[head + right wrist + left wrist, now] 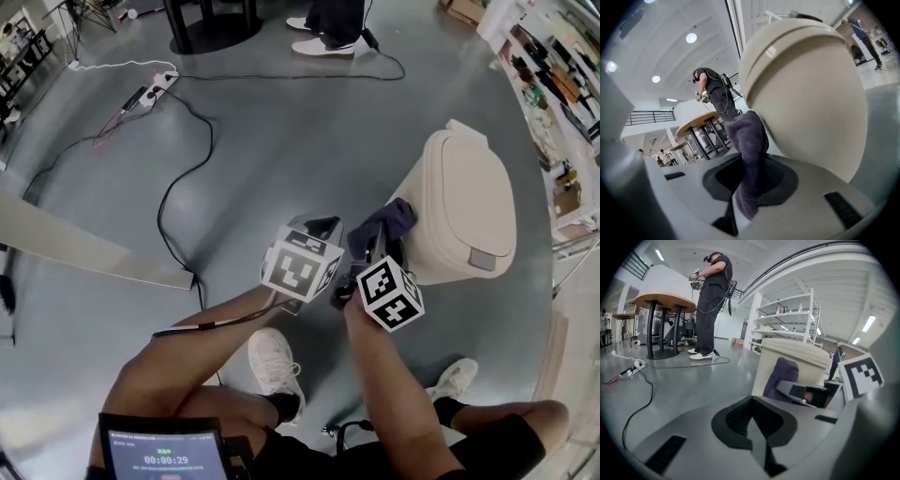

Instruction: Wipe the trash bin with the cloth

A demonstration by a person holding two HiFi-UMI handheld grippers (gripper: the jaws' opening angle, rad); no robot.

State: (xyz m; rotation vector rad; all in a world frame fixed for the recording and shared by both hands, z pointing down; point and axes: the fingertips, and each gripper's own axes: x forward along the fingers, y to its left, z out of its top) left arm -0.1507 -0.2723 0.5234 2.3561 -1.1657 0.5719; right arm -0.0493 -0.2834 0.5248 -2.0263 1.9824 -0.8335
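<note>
Left hand-held gripper (322,226) and right hand-held gripper (373,251) held side by side, jaws closed.

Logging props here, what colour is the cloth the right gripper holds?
Dark purple; the cloth shows best in the right gripper view.

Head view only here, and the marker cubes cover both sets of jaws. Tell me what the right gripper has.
Observer: The right gripper has its jaws shut on the purple cloth, which stands up between them beside the beige trash bin.
Operator: Now report the left one.
Observer: The left gripper has its jaws together, with nothing between them.
</note>
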